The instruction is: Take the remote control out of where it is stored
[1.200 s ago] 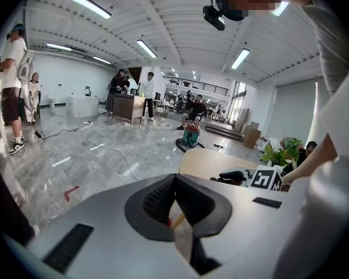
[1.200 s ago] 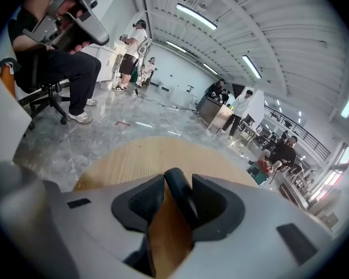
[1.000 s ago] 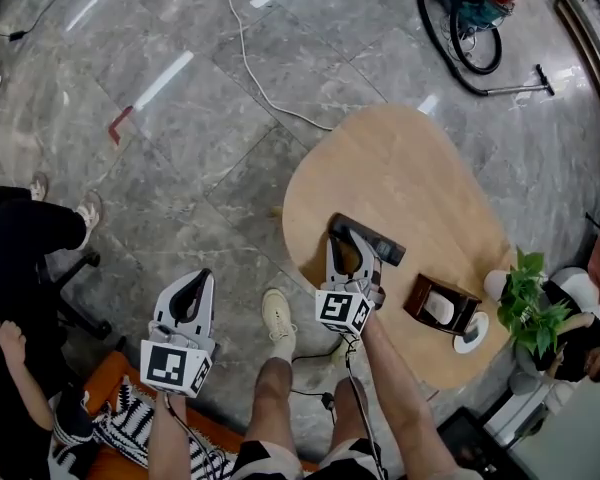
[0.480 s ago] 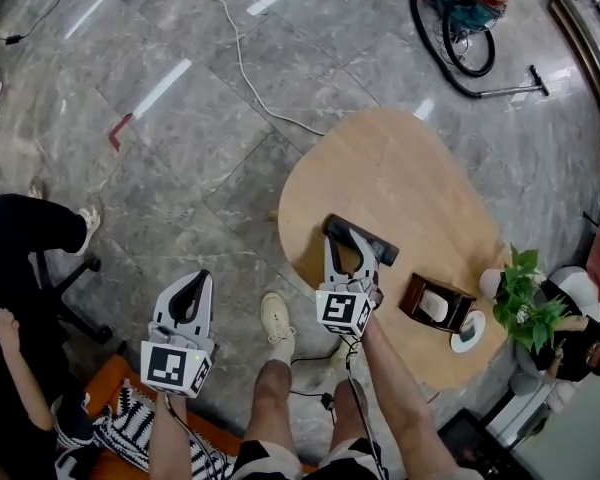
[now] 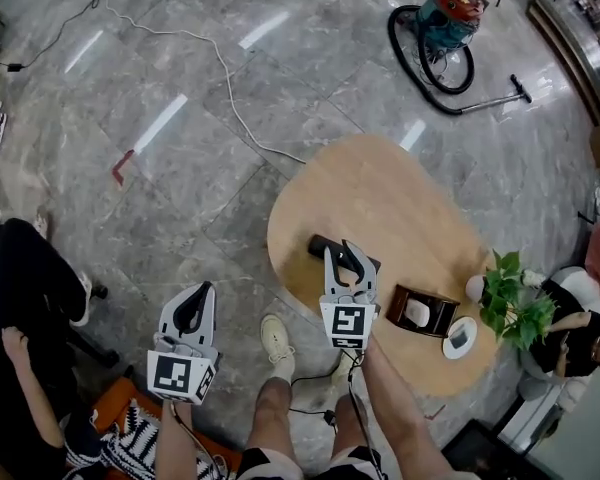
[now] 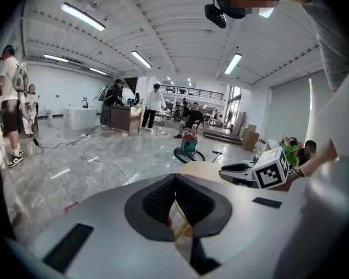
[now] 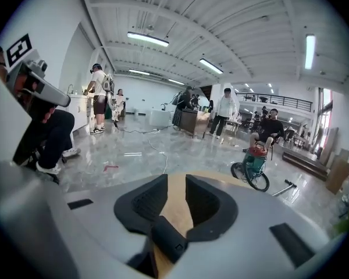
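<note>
Black remote [image 5: 323,247] gripped by just-tightening right gripper [image 5: 350,254], protruding end only overhead, left gripper [image 5: 198,298] closed empty

Head view taken from above, steeply downward, gripper views set close behind jaws, faced outward near level, table [image 5: 400,193] and vacuum cleaner [image 5: 447,15] shared.

Table [image 5: 400,193]: pale wood, smooth, matt. Floor [image 5: 180,58] around table: grey veined stone, polished, glossy with light streaks. On table: remote control [image 5: 321,245], black matt plastic; holder [image 5: 442,306], dark brown, slight sheen.
</note>
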{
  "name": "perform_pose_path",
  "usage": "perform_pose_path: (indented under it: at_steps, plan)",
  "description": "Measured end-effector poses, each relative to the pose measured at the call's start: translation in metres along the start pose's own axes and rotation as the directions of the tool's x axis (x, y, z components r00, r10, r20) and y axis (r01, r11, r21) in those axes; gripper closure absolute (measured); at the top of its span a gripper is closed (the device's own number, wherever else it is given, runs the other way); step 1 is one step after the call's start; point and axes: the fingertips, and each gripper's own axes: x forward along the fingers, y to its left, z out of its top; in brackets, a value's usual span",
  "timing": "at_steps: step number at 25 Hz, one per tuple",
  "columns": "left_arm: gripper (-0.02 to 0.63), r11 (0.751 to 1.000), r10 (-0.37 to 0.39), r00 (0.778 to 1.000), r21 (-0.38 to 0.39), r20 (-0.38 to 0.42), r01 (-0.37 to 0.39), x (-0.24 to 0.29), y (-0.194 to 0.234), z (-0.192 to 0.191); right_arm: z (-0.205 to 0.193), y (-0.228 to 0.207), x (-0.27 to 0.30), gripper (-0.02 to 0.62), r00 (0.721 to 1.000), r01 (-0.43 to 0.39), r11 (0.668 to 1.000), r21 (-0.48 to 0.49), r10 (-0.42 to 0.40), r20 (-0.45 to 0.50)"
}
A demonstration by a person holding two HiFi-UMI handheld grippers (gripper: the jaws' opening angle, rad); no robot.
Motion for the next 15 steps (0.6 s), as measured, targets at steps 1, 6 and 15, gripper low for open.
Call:
perform_pose_path:
  at_steps: [1,6,15]
  plan:
    - [0.601,1.0,-0.001,1.0,0.006,0.008,0.001,0.0,-0.002,0.007,0.006,-0.003,-0.004,0.502,1.0,0.001,1.0,0.013,-0.001,0.007]
    - [0.601,0.999,-0.021,0.999,0.037,0.042,0.02,-0.003,-0.02,0.04,0.038,-0.025,-0.025,0.584,0.997,0.033,0.994,0.1,-0.039,0.06]
    - [0.601,0.996,-0.049,0.996,0.073,0.079,0.043,-0.016,-0.056,0.087,0.092,-0.064,-0.079,0.588,0.992,0.039,0.982,0.183,-0.059,0.107]
